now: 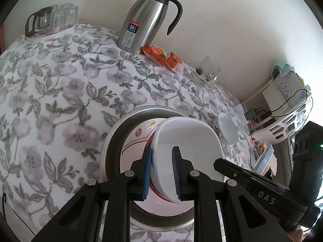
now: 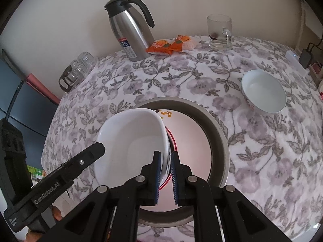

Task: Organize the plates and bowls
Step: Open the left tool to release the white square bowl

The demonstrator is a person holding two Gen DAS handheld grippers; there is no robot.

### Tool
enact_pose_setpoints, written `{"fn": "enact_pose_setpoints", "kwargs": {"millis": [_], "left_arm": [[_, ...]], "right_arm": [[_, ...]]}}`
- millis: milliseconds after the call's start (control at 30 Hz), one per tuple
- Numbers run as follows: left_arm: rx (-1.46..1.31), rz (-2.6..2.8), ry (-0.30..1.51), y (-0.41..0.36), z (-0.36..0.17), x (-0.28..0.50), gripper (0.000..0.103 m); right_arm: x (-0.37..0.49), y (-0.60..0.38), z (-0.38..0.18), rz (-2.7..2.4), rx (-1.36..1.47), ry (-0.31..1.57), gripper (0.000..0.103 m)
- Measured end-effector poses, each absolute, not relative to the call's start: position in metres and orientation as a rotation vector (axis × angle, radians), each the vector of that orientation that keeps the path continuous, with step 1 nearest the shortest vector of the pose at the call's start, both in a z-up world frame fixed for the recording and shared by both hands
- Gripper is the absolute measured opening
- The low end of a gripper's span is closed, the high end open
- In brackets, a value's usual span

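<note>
A white square-cornered bowl (image 1: 187, 141) (image 2: 131, 141) hangs tilted over a round metal basin (image 1: 113, 133) (image 2: 220, 141). My left gripper (image 1: 162, 149) is shut on one side wall of the bowl. My right gripper (image 2: 166, 153) is shut on the opposite rim. Each gripper also shows in the other's view: the right gripper (image 1: 242, 177) at the lower right, the left gripper (image 2: 80, 161) at the lower left. Inside the basin lies a red-rimmed patterned plate (image 1: 139, 133) (image 2: 189, 141), partly hidden by the bowl. A small round bowl (image 1: 227, 129) (image 2: 263, 91) with flowers outside stands apart on the floral tablecloth.
A steel thermos jug (image 1: 145, 20) (image 2: 129, 30), orange snack packets (image 1: 161, 57) (image 2: 171, 44) and a glass mug (image 1: 208, 70) (image 2: 219, 32) line the wall side. Upturned glasses and a glass pot (image 1: 50, 18) (image 2: 78, 70) stand in the far corner. A shelf with cables (image 1: 282, 104) lies beyond the table edge.
</note>
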State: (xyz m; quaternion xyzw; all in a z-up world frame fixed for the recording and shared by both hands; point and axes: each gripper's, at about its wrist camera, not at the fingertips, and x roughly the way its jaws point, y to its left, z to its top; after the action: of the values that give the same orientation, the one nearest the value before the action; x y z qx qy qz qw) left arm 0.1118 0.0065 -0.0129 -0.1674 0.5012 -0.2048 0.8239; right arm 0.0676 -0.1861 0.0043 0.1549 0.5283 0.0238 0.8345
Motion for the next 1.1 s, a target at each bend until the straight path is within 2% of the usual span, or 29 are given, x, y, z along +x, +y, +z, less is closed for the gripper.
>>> {"fn": "enact_pose_setpoints", "kwargs": {"millis": [200,233,267,300,333,367,400,533,600,667,733,800,833,867,1100], "left_arm": [[-0.320,-0.398,1.022,0.008,-0.002,0.106,0.022],[-0.316,-0.392,1.014,0.008,0.000,0.106,0.025],[-0.311,-0.384,1.009,0.009,0.001,0.105,0.033],[-0.302,-0.375,1.004,0.009,0.002,0.104,0.039],[-0.293,-0.365,0.998,0.009,0.003,0.104,0.051],[-0.283,-0.354,0.993,0.010,0.004,0.103,0.057],[-0.273,-0.343,0.988,0.010,0.005,0.102,0.058],[-0.243,-0.293,0.997,0.012,0.003,0.103,0.066],[-0.221,-0.257,1.000,0.013,0.001,0.104,0.073],[-0.199,-0.225,0.999,0.014,-0.001,0.105,0.084],[-0.189,-0.206,0.990,0.015,-0.001,0.105,0.086],[-0.181,-0.197,0.985,0.015,-0.001,0.105,0.089],[-0.179,-0.196,0.983,0.015,0.000,0.106,0.095],[-0.178,-0.197,0.983,0.014,0.000,0.107,0.099],[-0.191,-0.220,0.948,0.004,0.016,0.117,0.100]], "right_arm": [[0.061,-0.193,0.017,0.039,0.342,1.078,0.012],[0.060,-0.194,0.019,0.035,0.340,1.070,0.012],[0.059,-0.195,0.020,0.032,0.341,1.066,0.012],[0.058,-0.196,0.020,0.029,0.343,1.065,0.018],[0.057,-0.196,0.019,0.028,0.344,1.066,0.024],[0.057,-0.195,0.019,0.025,0.343,1.067,0.040],[0.056,-0.195,0.018,0.020,0.337,1.066,0.051],[0.054,-0.198,0.014,0.010,0.334,1.072,0.060],[0.053,-0.201,0.013,0.005,0.341,1.069,0.069],[0.051,-0.204,0.013,-0.002,0.345,1.058,0.072],[0.050,-0.210,0.012,-0.007,0.356,1.047,0.076],[0.049,-0.216,0.010,-0.018,0.368,1.040,0.098],[0.048,-0.220,0.009,-0.026,0.373,1.032,0.102],[0.047,-0.223,0.009,-0.030,0.376,1.025,0.103],[0.045,-0.251,0.004,-0.056,0.401,0.995,0.103]]}}
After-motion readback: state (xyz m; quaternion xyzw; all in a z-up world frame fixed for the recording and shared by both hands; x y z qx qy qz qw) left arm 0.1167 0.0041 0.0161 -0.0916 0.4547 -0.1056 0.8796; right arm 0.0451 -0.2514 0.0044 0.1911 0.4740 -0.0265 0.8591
